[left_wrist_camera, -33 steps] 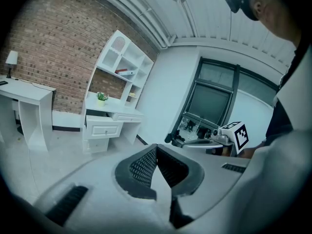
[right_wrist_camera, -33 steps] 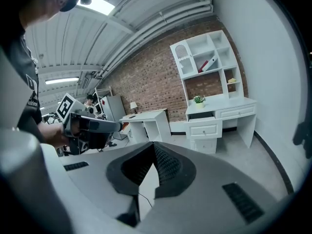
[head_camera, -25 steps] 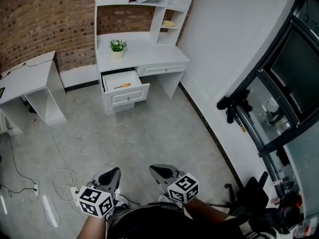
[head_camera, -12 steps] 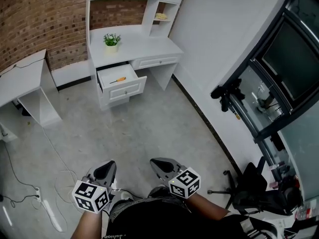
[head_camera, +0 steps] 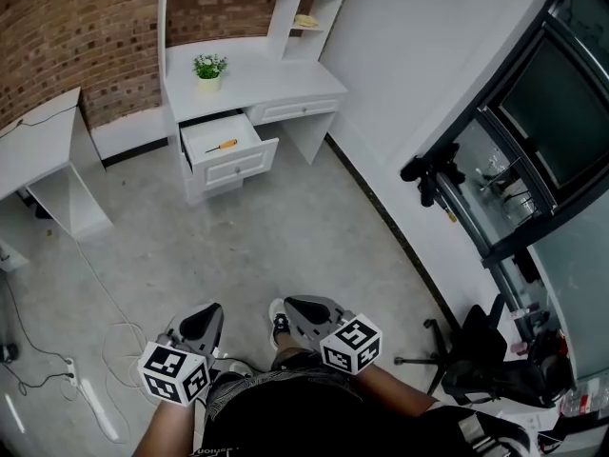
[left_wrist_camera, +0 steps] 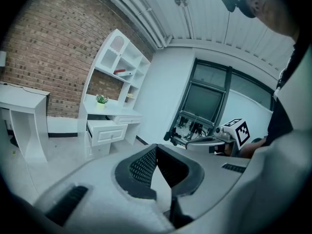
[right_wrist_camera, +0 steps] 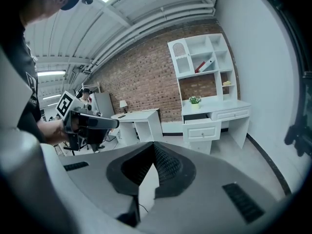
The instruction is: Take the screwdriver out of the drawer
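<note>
Status: approach stage, no contact made. The drawer (head_camera: 238, 168) of the white desk (head_camera: 276, 82) stands open, and the orange-handled screwdriver (head_camera: 223, 146) lies inside it. The left gripper (head_camera: 211, 314) and right gripper (head_camera: 297, 305) are held close to the person's body, well apart from the desk. Both have jaws closed tip to tip, gripping nothing. Remaining steps: reach the desk, open one gripper, grasp the screwdriver, lift it clear.

Screwdriver (head_camera: 223, 146), far ahead of L claw (head_camera: 215, 314) and R claw (head_camera: 295, 307), is too small to tell tip from shaft. In both gripper views the drawer (head_camera: 238, 168) front hides its inside. Shelf unit (head_camera: 282, 8) beyond is cut off by head view's top edge.
</note>
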{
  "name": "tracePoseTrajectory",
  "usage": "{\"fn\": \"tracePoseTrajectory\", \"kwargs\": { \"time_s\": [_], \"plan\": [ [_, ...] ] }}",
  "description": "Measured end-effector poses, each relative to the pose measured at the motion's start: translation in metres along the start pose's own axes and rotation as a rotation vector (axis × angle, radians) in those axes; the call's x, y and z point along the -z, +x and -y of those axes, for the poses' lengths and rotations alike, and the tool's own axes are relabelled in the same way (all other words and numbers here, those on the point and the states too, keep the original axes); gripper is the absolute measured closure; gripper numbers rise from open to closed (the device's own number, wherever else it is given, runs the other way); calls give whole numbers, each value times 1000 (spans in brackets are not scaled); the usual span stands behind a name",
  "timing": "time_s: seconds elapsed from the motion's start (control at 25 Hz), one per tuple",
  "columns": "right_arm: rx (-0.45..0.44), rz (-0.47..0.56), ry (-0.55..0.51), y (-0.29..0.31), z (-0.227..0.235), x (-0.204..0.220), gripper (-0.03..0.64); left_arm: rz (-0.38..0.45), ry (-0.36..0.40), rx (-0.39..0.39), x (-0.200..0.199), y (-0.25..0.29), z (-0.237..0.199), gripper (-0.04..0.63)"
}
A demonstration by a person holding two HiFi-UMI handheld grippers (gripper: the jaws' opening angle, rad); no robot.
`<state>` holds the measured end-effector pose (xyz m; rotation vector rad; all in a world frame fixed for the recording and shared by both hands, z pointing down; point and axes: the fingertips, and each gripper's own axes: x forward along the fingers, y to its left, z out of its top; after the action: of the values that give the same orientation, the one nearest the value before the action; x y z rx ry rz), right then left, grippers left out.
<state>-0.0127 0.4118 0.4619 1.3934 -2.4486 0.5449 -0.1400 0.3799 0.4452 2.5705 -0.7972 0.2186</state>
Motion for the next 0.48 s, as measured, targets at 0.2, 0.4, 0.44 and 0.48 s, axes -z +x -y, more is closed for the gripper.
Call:
{"fn": "tracePoseTrajectory", "kwargs": {
  "time_s": [0.2,0.4,0.44,0.48],
  "plan": [
    [-18,17,2,15,18,-9,612,1,2,-13,-3,14,-5,577],
    [-65,27,-19,36,38,-34,612,11,-13,-58,-15,29,-15,577],
    [-75,31,-25,42,43,-40,612,14,-19,-72,-19,33,-21,577],
    [-83,33,-28,48,49,-46,612,16,-24,-85,-23,39,-27,577]
  ]
}}
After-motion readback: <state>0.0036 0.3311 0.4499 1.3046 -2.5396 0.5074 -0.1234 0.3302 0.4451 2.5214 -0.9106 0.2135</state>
